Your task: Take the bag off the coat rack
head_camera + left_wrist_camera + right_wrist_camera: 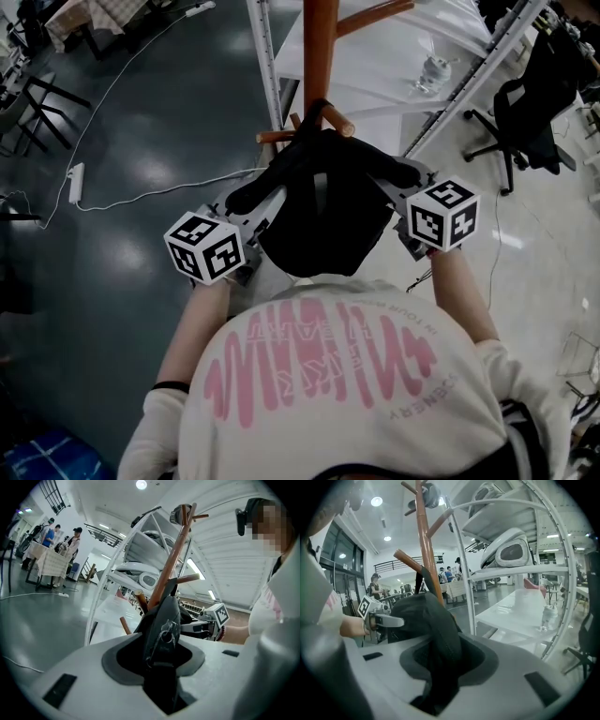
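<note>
A black bag point(319, 216) hangs on a peg of the brown wooden coat rack point(320, 47), straight in front of the person. My left gripper point(261, 204) holds the bag's left side, and its own view shows the zippered edge point(161, 625) pinched between the jaws point(157, 667). On the bag's right side my right gripper point(396, 185) is shut, with black fabric point(431, 620) folded down into its jaws point(440, 667). Each gripper shows in the other's view, the right gripper point(206, 625) and the left gripper point(379, 618). The bag's strap still sits over the peg point(333, 117).
A white metal shelving frame point(272, 66) stands just behind the rack, holding a white tabletop and appliances point(511, 550). A black office chair point(525, 122) is at the right. A power strip with a cable point(75, 183) lies on the dark floor at the left. People stand far off point(56, 536).
</note>
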A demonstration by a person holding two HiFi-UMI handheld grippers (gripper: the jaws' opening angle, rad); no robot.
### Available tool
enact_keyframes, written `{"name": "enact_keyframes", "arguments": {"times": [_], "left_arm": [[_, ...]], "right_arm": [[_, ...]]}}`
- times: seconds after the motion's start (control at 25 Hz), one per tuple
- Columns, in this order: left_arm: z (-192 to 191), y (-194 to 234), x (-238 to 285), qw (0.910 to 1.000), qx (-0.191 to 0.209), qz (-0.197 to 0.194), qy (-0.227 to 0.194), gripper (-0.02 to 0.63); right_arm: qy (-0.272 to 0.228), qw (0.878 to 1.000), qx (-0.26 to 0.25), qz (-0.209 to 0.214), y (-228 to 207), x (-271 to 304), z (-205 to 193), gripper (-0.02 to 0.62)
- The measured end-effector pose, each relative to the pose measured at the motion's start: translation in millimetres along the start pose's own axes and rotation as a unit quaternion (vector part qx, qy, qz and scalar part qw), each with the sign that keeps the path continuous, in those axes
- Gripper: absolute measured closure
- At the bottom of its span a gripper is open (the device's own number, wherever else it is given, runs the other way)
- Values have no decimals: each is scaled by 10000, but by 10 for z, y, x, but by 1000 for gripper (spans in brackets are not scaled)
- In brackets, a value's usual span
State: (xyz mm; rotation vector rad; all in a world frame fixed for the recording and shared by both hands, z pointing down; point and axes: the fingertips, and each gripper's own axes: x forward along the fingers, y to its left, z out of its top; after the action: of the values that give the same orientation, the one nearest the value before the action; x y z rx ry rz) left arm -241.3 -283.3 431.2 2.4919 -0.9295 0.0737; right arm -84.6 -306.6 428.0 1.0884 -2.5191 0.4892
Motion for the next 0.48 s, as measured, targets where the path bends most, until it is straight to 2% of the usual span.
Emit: {"name": "enact_keyframes", "arguments": {"times": [0.2, 0.48], "left_arm": [[-14, -12, -17, 10000, -31, 44, 36, 476], [-32, -12, -43, 9999, -38, 157, -27, 476]], "right_arm": [[143, 9999, 65, -4, 42, -3, -16, 500], [412, 9987, -72, 278, 98, 16, -54, 514]]}}
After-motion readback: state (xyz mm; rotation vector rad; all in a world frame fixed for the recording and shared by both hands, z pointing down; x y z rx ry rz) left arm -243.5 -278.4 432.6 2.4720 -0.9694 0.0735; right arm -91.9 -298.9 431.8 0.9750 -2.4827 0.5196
